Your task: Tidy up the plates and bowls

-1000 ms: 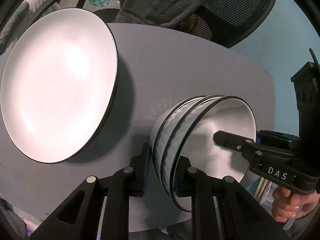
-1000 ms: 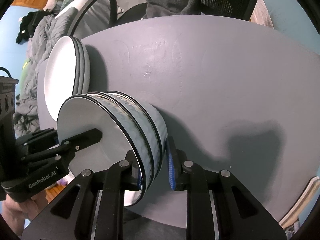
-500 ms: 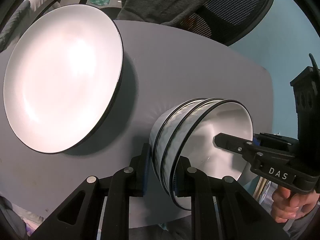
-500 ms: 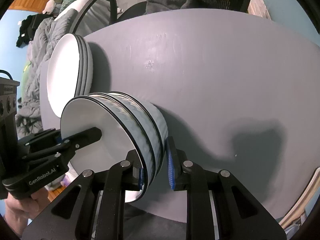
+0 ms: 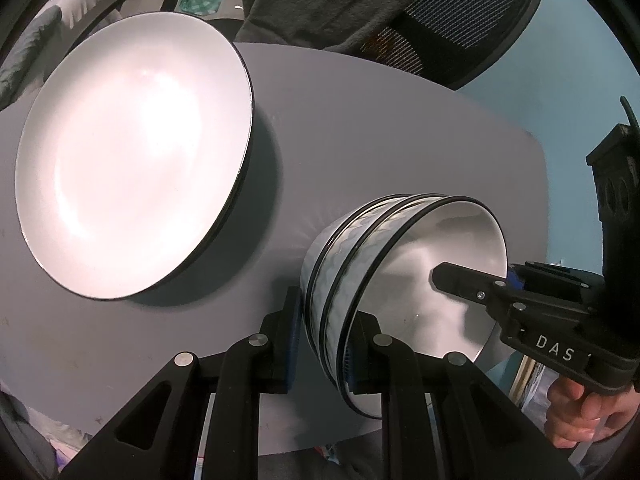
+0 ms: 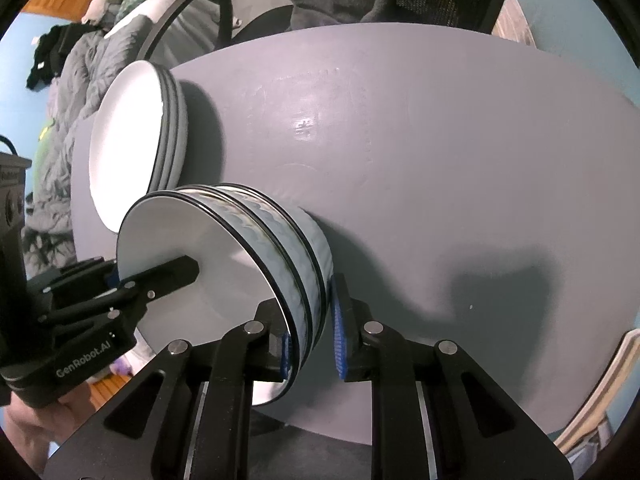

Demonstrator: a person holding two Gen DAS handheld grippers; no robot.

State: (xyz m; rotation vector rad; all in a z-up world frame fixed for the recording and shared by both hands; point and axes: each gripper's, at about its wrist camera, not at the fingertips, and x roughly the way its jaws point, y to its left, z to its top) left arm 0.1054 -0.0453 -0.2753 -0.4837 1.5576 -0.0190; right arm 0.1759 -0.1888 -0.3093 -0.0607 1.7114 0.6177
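Grey table (image 6: 440, 152), round and smooth, fills my view. Behind it I see a black mesh chair (image 5: 460, 28) with a dark cloth on it, and blue walls. My left gripper (image 5: 320, 344) and right gripper (image 6: 310, 344) each pinch the rim of the bowl stack (image 5: 360, 264), near the table's front edge. White plates (image 5: 132, 152) sit stacked nearby.

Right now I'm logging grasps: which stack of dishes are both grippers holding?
The stack of bowls with wavy blue sides, gripped at its rim by both. The stack of plates sits untouched beside it.
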